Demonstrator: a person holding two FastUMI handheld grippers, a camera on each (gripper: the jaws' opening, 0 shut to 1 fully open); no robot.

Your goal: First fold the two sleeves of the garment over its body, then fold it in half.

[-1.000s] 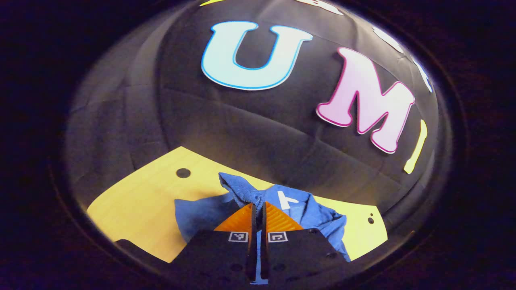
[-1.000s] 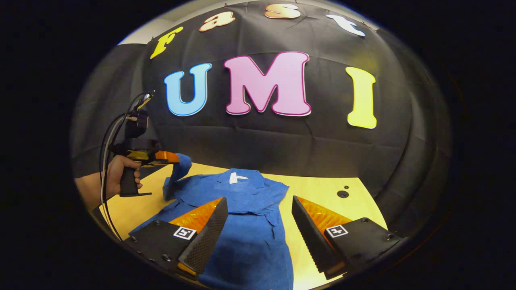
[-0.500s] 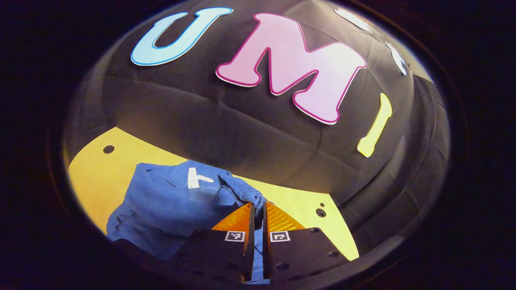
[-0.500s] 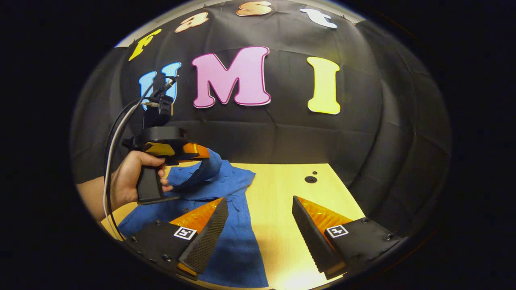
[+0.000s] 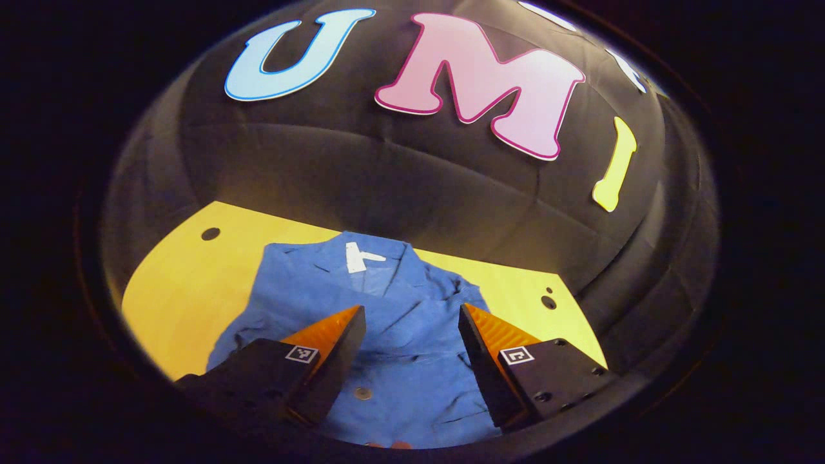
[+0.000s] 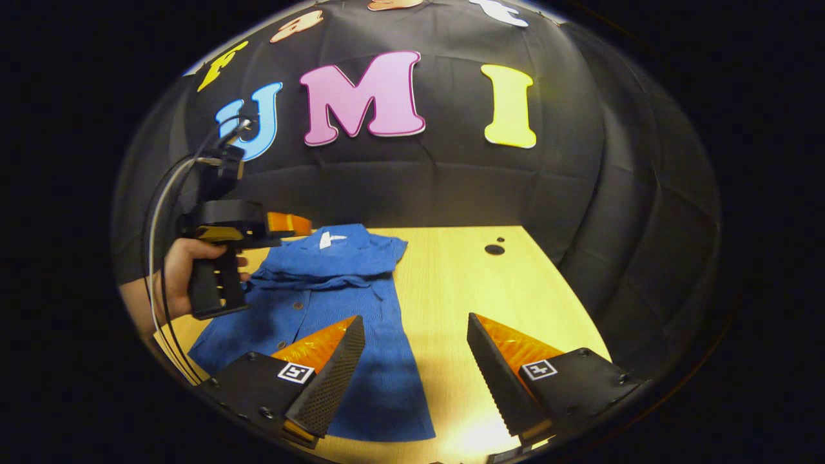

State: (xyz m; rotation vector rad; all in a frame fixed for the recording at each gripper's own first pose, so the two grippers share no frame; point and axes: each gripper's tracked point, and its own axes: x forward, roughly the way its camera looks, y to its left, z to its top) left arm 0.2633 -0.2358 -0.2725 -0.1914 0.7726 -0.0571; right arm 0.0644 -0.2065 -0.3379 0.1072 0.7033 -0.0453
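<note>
- Close to the camera in the left gripper view, the left gripper (image 5: 411, 322) hangs over the blue shirt (image 5: 387, 322) with its two fingers spread apart and nothing between them.
- Down low in the right gripper view, the right gripper (image 6: 416, 328) has its fingers wide apart too, with nothing held. One finger is over the shirt's (image 6: 335, 290) lower part and the other is over bare table.
- A little farther off in that view, a hand (image 6: 177, 277) holds the left gripper (image 6: 290, 223) up near the shirt's collar.
- The shirt lies flat on the yellow wooden table (image 6: 464, 290), collar at the far end. Both sleeves look folded in over the body, so I think folding it in half comes next.
- The folded sleeves could slip back out if the hem is lifted too fast or tugged.
- If only one corner is pinched, the shirt could twist and fold crooked.
- A gripper might also grab just the top layer and leave the rest behind.
- The table is smooth, so the cloth may slide on it.
- Small round holes (image 6: 494, 249) sit in the table near the far edge.
- Behind the table hangs the dark, wrinkled booth wall (image 6: 451, 187).
</note>
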